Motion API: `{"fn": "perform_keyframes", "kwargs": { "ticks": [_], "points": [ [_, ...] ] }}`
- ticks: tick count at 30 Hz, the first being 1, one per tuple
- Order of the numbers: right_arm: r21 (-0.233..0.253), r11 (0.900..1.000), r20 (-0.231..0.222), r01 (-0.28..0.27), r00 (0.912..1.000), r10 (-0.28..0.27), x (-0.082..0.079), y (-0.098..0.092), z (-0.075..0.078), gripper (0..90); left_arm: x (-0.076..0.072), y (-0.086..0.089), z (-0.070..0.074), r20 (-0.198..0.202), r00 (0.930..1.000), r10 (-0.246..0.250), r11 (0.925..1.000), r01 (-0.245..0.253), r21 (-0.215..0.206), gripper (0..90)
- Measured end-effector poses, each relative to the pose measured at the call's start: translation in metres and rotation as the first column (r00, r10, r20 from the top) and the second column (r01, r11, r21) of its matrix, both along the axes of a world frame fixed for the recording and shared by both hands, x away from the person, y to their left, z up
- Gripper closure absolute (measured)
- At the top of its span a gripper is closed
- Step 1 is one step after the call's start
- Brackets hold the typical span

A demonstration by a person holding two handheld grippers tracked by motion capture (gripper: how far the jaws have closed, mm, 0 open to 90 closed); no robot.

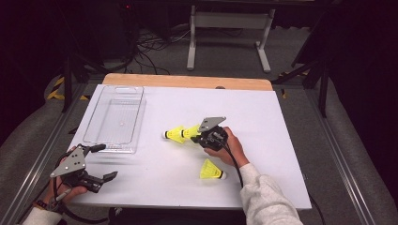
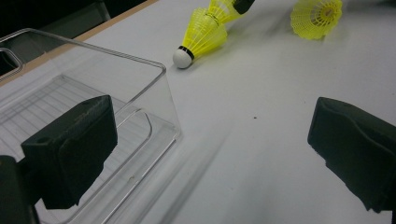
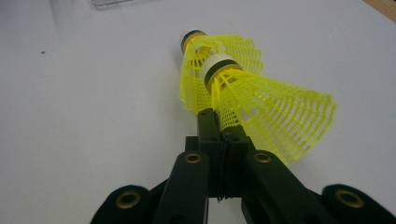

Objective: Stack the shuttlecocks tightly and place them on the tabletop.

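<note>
Two yellow shuttlecocks lie nested mid-table: the near shuttlecock [image 3: 275,109] has its white head pushed into the skirt of the far shuttlecock [image 3: 194,39]. My right gripper [image 3: 215,122] is shut on the near one's mesh skirt; in the high view it [image 1: 196,136] sits just right of the pair [image 1: 177,134]. A third shuttlecock [image 1: 211,170] lies alone near the front, by the right forearm. My left gripper [image 1: 107,161] is open and holds nothing, at the front left beside the clear tray [image 1: 112,117]. From that gripper [image 2: 212,149], the tray corner [image 2: 161,70] is at the left jaw.
The clear plastic tray has nothing in it and lies at the table's left. A wooden strip [image 1: 187,81] borders the white tabletop's far edge. Beyond it stand a white frame [image 1: 230,21] and floor cables [image 1: 150,44]. Bare white surface lies between my two grippers.
</note>
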State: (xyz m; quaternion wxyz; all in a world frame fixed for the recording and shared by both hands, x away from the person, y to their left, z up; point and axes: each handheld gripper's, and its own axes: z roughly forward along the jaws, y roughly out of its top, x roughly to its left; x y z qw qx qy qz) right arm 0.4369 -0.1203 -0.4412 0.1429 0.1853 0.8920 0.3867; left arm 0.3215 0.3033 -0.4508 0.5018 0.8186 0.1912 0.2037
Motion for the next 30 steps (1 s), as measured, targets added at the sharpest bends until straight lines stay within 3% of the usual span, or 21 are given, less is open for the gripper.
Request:
{"fn": "perform_keyframes", "kwargs": {
  "ticks": [18, 30],
  "points": [
    [-0.019, 1.000, -0.011, -0.022, 0.9997, 0.022, 0.004, 0.024, -0.011, 90.0, 0.000, 0.000, 0.000, -0.003, 1.0000, -0.005, 1.0000, 0.005, 0.005, 2.6],
    [-0.003, 1.000, -0.022, -0.013, 0.9997, 0.013, 0.006, 0.031, -0.015, 89.7, 0.000, 0.000, 0.000, -0.005, 1.0000, -0.007, 0.9999, 0.007, 0.007, 2.7]
  ]
}}
